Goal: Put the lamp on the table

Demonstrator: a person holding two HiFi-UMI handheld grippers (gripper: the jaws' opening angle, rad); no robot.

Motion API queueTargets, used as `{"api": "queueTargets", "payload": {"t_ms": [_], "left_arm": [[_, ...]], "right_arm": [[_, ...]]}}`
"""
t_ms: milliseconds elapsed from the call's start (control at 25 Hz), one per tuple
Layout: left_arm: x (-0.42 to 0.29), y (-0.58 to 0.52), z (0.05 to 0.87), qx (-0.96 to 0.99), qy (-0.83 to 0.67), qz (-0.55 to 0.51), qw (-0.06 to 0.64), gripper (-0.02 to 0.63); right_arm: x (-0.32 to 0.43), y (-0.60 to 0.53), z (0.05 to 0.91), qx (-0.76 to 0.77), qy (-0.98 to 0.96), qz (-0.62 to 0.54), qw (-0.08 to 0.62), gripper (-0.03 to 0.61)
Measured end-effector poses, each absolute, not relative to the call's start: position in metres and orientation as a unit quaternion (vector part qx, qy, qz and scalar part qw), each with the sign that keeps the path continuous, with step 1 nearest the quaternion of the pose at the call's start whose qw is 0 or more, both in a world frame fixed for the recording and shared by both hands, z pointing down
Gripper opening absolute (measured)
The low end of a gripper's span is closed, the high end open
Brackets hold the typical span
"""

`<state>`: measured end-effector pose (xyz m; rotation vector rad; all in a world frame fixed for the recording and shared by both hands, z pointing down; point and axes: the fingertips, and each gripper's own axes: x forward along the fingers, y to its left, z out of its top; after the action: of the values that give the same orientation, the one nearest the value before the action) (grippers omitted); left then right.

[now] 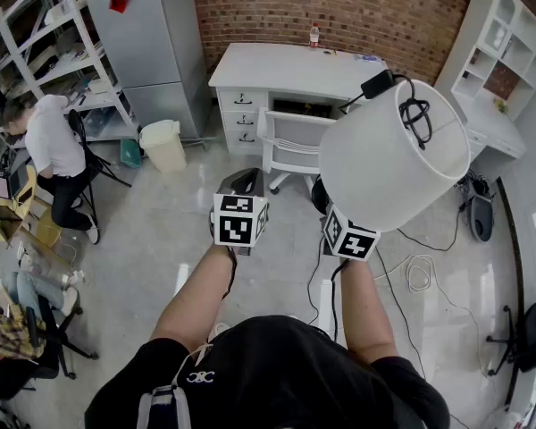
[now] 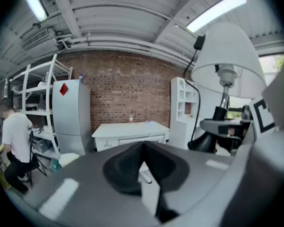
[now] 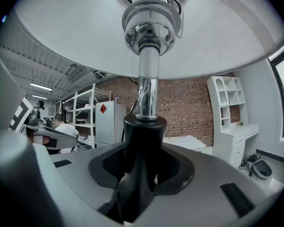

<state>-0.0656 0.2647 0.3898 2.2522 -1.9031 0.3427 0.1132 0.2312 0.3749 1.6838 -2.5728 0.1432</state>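
Note:
A lamp with a white shade (image 1: 393, 155), a chrome stem (image 3: 146, 89) and a black neck is carried upright in the air in front of the white table (image 1: 295, 65). My right gripper (image 1: 326, 206) is shut on the black neck (image 3: 139, 141) just under the stem, the shade spreading above the jaws. The lamp's black cord and plug (image 1: 415, 114) lie on top of the shade. My left gripper (image 1: 243, 184) is held level beside it, to the left, shut with nothing in it (image 2: 143, 167). From the left gripper view the lamp (image 2: 227, 56) shows at the right.
A white chair (image 1: 290, 146) stands tucked at the table, with a small bottle (image 1: 314, 34) at the table's back edge. A grey cabinet (image 1: 147, 43) and a pale bin (image 1: 163, 144) are to the left. A person (image 1: 54, 141) sits far left. White shelving (image 1: 505, 43) and floor cables (image 1: 420, 271) are at the right.

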Motion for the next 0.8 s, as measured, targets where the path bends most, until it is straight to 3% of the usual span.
{"api": "queueTargets", "payload": {"t_ms": [800], "left_arm": [[0.024,0.257,0.410,0.757,-0.634,0.114,0.104,0.002]], "right_arm": [[0.190,0.223,0.390,0.544,-0.836,0.031,0.065,0.132]]}}
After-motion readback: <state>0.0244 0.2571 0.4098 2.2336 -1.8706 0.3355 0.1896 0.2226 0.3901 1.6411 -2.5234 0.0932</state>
